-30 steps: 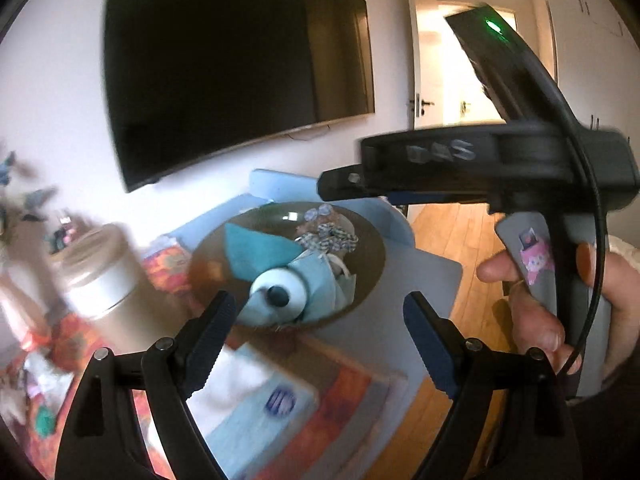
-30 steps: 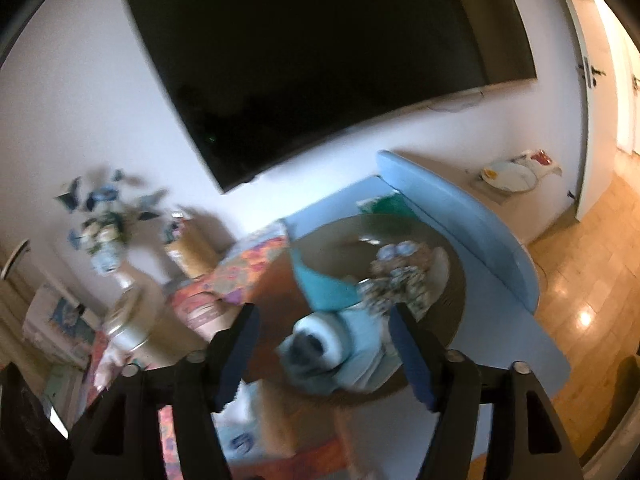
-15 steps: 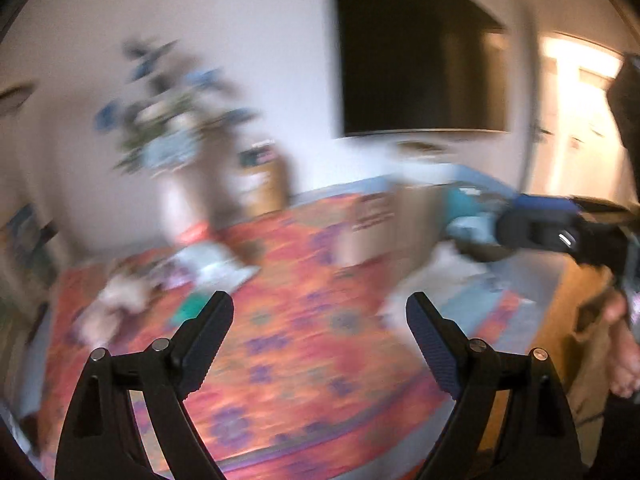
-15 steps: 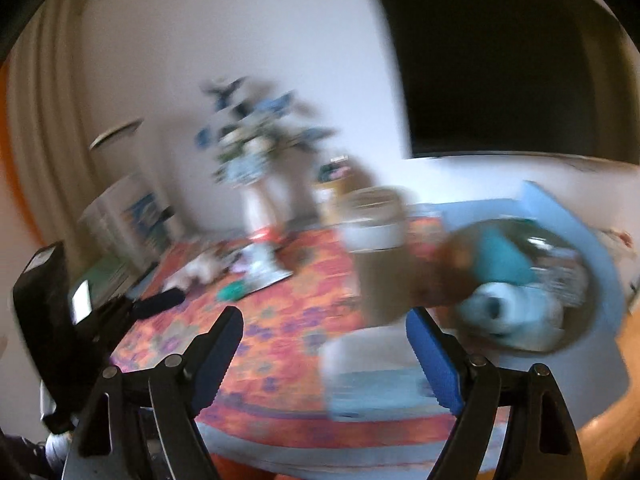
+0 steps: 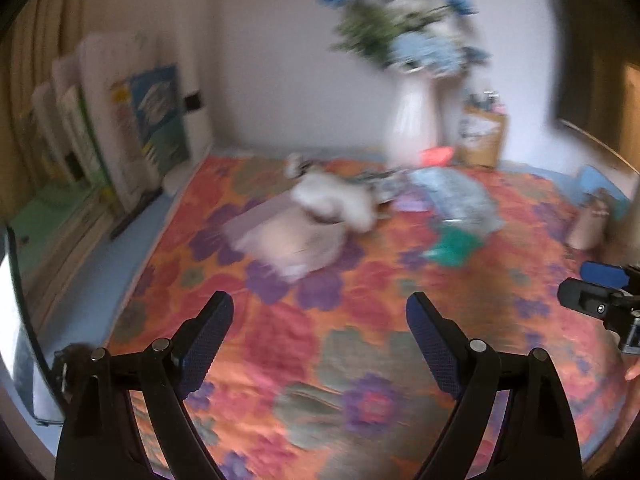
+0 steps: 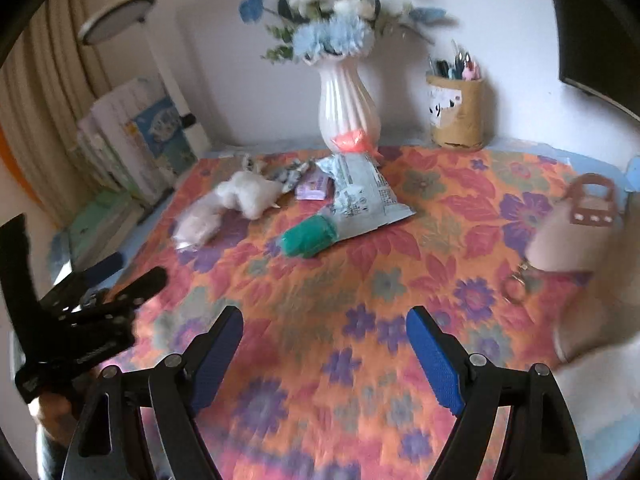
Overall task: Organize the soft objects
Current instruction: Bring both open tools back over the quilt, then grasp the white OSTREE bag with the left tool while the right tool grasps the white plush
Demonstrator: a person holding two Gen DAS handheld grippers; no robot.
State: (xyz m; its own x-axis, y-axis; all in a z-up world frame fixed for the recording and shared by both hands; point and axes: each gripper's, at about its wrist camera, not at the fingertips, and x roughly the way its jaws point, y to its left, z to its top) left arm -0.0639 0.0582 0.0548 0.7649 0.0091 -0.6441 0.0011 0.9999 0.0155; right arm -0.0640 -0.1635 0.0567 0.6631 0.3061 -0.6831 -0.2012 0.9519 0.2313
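Note:
A white fluffy soft toy (image 6: 250, 194) lies on the flowered tablecloth (image 6: 340, 280) at the far left, with a pale bag of fluff (image 6: 198, 220) beside it. A green rolled cloth (image 6: 310, 236) lies next to a grey foil packet (image 6: 360, 196). In the left wrist view the toy (image 5: 336, 200) and the pale bag (image 5: 288, 236) lie ahead, blurred. My left gripper (image 5: 320, 340) is open and empty above the cloth. My right gripper (image 6: 324, 352) is open and empty, well short of the objects. The left gripper also shows in the right wrist view (image 6: 96, 304).
A white vase of blue flowers (image 6: 348, 108) and a brown pen holder (image 6: 458, 112) stand at the back by the wall. A beige pouch with a key ring (image 6: 572, 236) lies at the right. Books (image 6: 136, 144) stand at the left edge.
Both grippers have swung left, away from the bowl of items and the TV, to face the table's left end with the toy and vase. Both stay open.

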